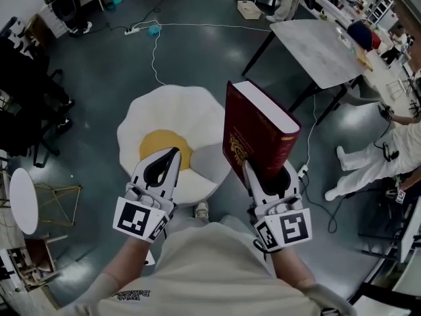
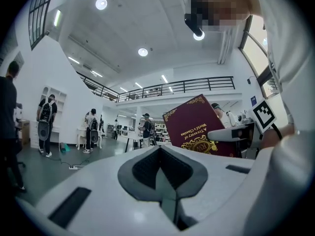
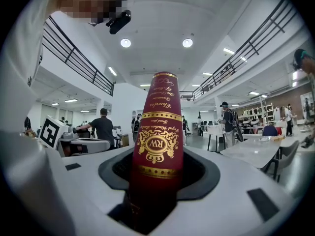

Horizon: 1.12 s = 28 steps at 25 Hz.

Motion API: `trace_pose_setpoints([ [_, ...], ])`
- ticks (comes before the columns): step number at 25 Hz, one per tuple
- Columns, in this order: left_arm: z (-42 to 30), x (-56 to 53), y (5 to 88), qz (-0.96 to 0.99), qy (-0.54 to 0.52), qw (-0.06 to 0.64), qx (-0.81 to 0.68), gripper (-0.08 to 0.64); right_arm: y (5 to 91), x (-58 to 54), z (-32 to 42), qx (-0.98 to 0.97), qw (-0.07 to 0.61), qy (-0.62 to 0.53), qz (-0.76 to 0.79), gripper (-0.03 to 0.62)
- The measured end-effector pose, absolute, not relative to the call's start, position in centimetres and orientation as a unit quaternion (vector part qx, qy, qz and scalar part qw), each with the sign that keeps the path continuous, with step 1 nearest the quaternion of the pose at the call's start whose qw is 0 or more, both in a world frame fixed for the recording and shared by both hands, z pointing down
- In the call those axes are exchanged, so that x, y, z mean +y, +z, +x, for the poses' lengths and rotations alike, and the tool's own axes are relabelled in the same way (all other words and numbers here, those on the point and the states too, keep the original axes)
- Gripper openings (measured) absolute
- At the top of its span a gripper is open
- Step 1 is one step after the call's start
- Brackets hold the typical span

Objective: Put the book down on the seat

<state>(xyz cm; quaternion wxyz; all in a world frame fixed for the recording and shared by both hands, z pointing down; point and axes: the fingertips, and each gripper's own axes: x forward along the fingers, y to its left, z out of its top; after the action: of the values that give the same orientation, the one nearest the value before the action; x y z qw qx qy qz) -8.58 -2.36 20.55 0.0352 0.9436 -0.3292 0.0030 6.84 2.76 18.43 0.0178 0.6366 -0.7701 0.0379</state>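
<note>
Now R gripper (image 1: 261,174) grips book (image 1: 256,129) upright, prob. over seat's (image 1: 172,109) edge.

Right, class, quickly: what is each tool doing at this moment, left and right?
Left tool: closed, nothing in it.
Right tool: closed on the red book.

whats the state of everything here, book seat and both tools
book: closed, upright, held in the air, not on the seat
seat: nothing lying on it
left tool: shut, holding nothing
right tool: shut on the book's lower end
</note>
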Motion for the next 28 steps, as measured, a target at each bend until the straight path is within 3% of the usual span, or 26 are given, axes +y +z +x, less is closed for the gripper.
trace_pose_setpoints([
  [24, -8.0, -3.3, 21.9, 0.919, 0.007, 0.056, -0.39, 0.005, 20.9, 0.0, 7.2, -0.814, 0.018, 0.091, 0.574, 0.216],
  [28, -7.2, -4.5, 22.8, 0.915, 0.009, 0.052, -0.4, 0.005, 22.3, -1.2, 7.1, -0.831, 0.049, 0.088, 0.548, 0.216],
])
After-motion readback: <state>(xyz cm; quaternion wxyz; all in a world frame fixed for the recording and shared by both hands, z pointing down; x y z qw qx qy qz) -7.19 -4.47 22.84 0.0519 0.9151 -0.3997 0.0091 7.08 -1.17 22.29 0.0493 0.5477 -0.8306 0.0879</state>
